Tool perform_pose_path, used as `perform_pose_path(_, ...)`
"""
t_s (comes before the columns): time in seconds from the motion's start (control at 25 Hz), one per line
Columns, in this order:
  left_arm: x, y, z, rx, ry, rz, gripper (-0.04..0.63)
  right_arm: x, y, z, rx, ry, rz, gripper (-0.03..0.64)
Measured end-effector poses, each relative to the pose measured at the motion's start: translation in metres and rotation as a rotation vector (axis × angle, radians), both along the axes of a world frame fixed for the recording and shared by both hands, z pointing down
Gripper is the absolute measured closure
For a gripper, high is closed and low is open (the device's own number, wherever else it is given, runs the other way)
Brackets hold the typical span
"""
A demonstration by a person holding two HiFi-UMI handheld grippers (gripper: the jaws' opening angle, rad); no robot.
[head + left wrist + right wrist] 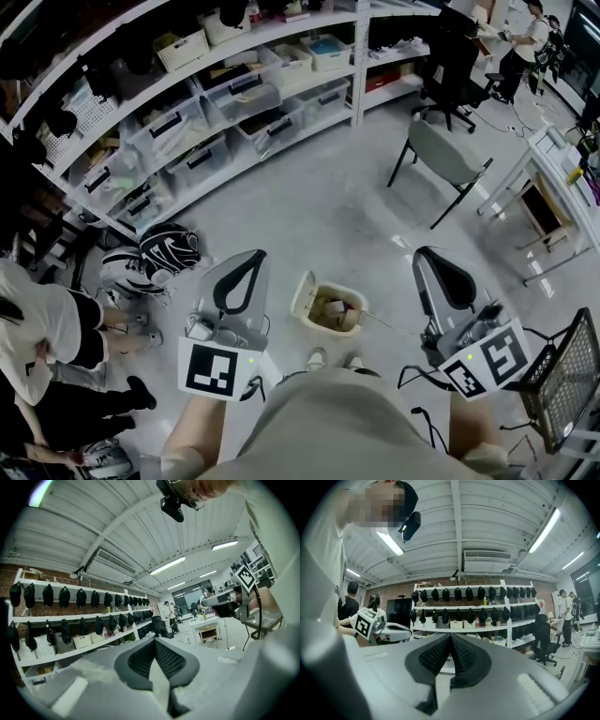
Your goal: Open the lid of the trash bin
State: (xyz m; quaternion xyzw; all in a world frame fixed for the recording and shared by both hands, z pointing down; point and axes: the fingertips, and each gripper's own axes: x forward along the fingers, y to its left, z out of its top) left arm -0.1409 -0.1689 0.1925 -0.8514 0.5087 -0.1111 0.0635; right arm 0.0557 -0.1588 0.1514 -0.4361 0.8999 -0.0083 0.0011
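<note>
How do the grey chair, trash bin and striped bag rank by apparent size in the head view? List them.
Largest: grey chair, clearly.
Then trash bin and striped bag: nearly alike, so not ranked.

floor (356, 197): pale grey, smooth. standing on it: small cream trash bin (305, 298) near centre; black-and-white striped bag (169, 251), possibly a backpack, beside the foot of the white shelving (216, 122); grey chair (442, 155); black office chair (450, 70) farther off; white bench (553, 187) at right.
</note>
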Motion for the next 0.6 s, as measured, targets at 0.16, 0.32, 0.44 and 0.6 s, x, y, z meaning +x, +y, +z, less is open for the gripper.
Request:
perform_pose_path(0.16, 0.001, -0.004, 0.001, 0.003, -0.011, -0.002, 0.594, 0.002, -0.002, 0.005, -0.007, 0.012, 0.001, 0.614)
perform_pose_path(0.32, 0.005, -0.010, 0.002, 0.000, -0.011, 0.001, 0.592, 0.008, -0.009, 0.010, -0.020, 0.016, 0.006, 0.614)
perform_pose_path(0.44, 0.006, -0.015, 0.000, -0.002, -0.012, 0.002, 0.594, 0.010, -0.014, 0.010, -0.025, 0.020, 0.009, 0.614)
perform_pose_path(0.6, 0.007, -0.021, -0.001, 0.004, -0.016, 0.000, 0.592, 0.012, -0.020, 0.011, -0.028, 0.022, 0.007, 0.614)
